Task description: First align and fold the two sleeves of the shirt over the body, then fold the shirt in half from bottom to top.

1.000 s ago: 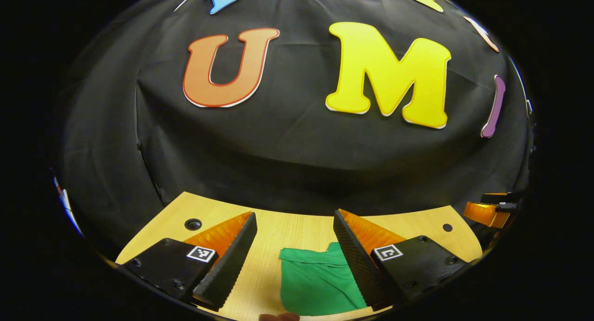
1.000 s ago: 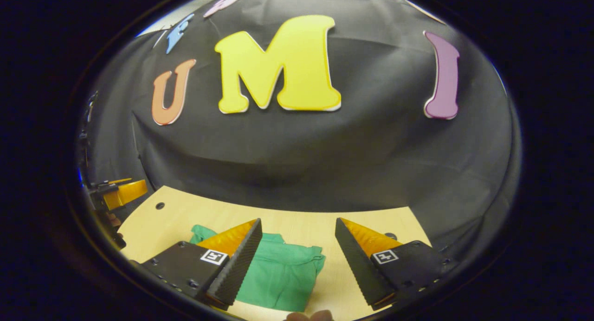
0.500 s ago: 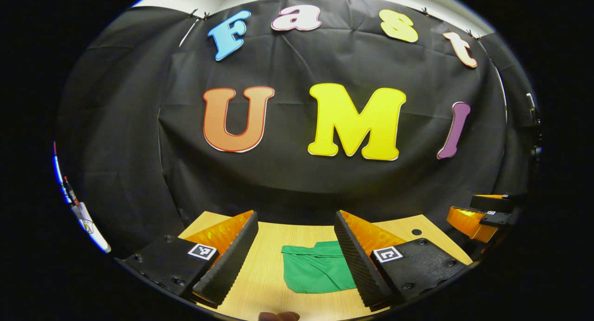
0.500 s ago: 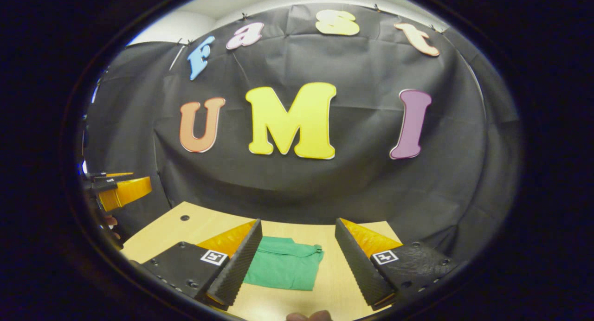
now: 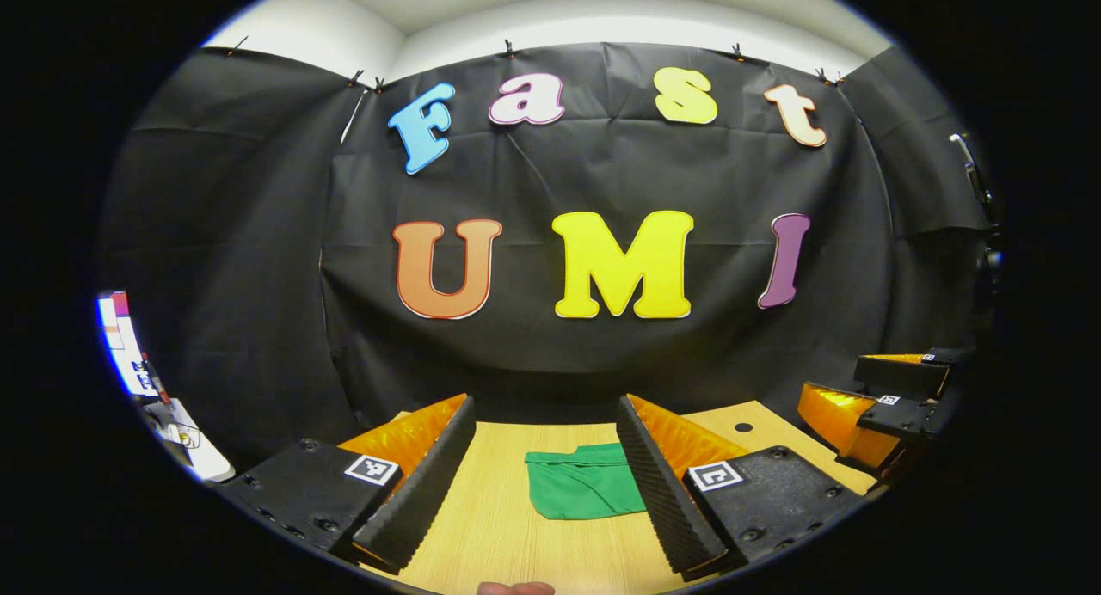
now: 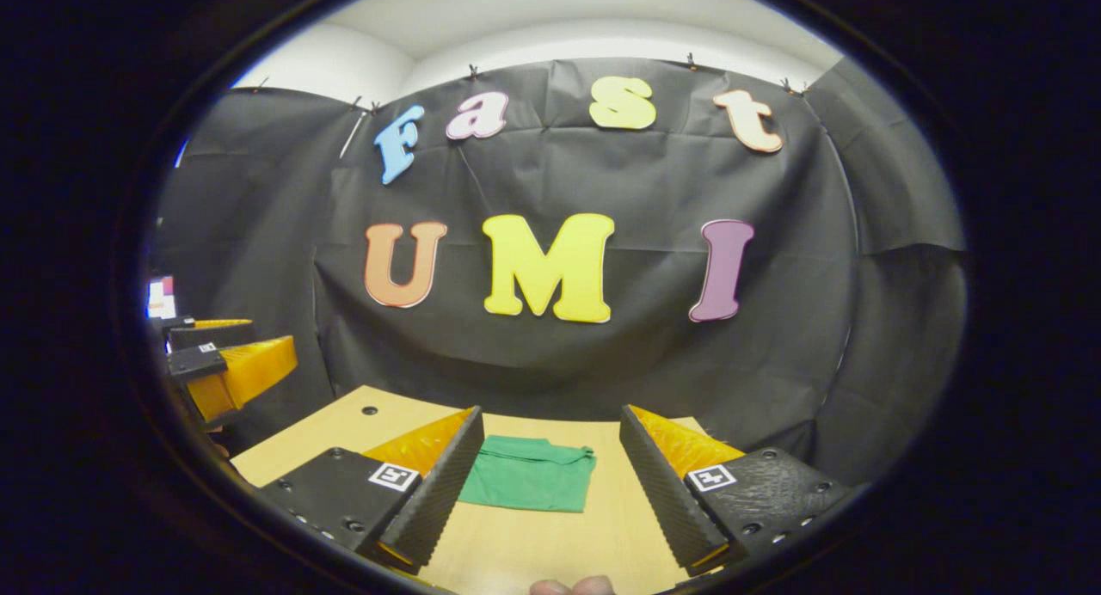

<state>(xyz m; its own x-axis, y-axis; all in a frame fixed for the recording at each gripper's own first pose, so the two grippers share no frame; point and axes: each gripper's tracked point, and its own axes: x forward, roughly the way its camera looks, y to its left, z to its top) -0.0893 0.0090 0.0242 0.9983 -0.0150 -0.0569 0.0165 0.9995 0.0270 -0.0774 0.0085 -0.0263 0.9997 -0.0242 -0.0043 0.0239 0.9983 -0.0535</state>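
Note:
The green shirt (image 5: 583,487) lies folded into a small flat rectangle on the wooden table (image 5: 499,526). In the left gripper view my left gripper (image 5: 542,479) is open, held above the table and well back from the shirt, which shows between its fingers, partly behind the right one. My right gripper (image 6: 550,483) is open too, with the shirt (image 6: 529,483) seen ahead between its fingers in the right gripper view. Nothing is held by either. The right gripper (image 5: 886,401) also appears at the right edge of the left gripper view, and the left gripper (image 6: 224,367) at the left edge of the right gripper view.
The table (image 6: 602,535) has small round holes (image 5: 743,426) (image 6: 370,410) near its far corners. The black cloth wall hangs close behind its far edge. A fingertip (image 5: 514,588) shows at the bottom of each view.
Both grippers have drawn back and up from the shirt. It now looks smaller and farther off, and more of the wall and ceiling has come into view. Both stayed open.

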